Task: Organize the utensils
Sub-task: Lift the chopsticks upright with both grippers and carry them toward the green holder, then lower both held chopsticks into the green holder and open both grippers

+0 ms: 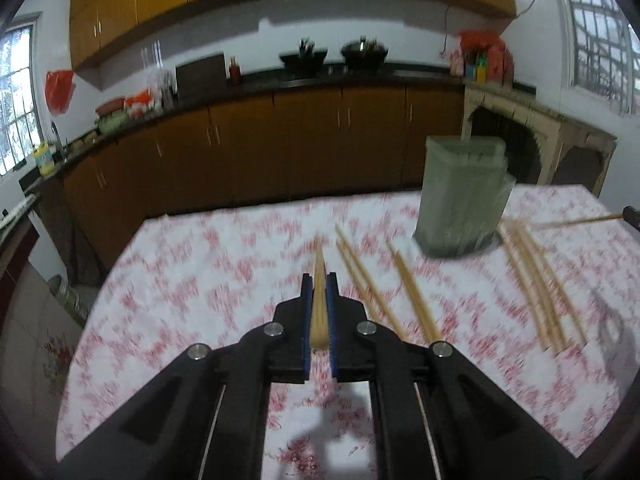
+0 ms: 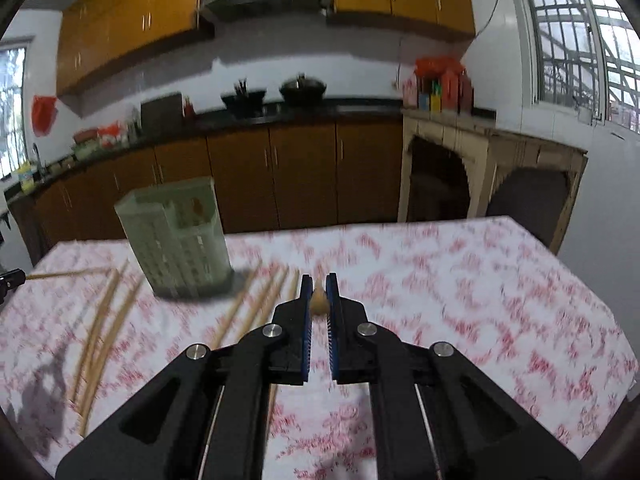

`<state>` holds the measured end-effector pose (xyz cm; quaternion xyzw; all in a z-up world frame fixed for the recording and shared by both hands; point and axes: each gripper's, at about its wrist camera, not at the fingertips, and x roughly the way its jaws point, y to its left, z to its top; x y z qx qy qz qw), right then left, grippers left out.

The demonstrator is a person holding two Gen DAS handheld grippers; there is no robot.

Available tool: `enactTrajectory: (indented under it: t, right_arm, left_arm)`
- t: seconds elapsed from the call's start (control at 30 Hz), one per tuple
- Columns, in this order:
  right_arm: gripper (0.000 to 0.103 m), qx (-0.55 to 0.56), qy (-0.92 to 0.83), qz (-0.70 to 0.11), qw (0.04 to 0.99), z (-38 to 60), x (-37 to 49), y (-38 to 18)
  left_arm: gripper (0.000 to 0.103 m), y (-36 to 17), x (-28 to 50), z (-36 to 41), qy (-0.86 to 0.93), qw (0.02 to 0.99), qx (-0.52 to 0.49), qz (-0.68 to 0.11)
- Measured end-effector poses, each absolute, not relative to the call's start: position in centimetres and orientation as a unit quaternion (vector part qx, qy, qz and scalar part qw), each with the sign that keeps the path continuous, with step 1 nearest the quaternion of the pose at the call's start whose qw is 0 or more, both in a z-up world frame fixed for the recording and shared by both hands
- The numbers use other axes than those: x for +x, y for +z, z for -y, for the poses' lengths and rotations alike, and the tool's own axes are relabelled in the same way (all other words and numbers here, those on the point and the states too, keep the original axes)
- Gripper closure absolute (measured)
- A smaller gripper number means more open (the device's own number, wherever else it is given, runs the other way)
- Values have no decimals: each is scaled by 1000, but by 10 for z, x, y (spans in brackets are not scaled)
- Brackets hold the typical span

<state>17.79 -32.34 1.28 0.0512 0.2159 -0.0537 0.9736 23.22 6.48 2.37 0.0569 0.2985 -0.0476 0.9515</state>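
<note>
The left gripper (image 1: 319, 280) is held above the table (image 1: 224, 264), tilted down and forward, jaws clamped on a chopstick (image 1: 319, 304) whose long axis runs straight ahead between the fingers. The right gripper (image 2: 319, 280) is held likewise, pinching a chopstick (image 2: 319, 302) seen end-on, pointing forward. Loose chopsticks (image 1: 536, 284) lie flat on the cloth on both sides of the green holder (image 1: 460, 196), which stands upright on the table, their long axes roughly away from the cameras.
</note>
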Motion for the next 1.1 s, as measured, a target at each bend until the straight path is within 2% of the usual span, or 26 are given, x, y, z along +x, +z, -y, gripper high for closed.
enactTrajectory:
  t: [0.27, 0.47, 0.63, 0.9, 1.1]
  right_arm:
    - [96, 94, -52, -178, 978, 342, 180, 43]
    - [96, 96, -50, -173, 979, 342, 184, 50]
    - [96, 97, -33, -152, 983, 339, 189, 79]
    - [96, 138, 38, -108, 984, 333, 207, 142]
    - [96, 130, 79, -112, 982, 309, 229, 153]
  left_arm:
    - [95, 79, 236, -74, -45, 969, 10, -242]
    - [95, 90, 240, -74, -42, 971, 9, -235]
    - [95, 112, 239, -69, -52, 974, 11, -219]
    - [95, 186, 230, -40, -125, 979, -13, -159]
    - [95, 218, 238, -1, -177, 974, -23, -140]
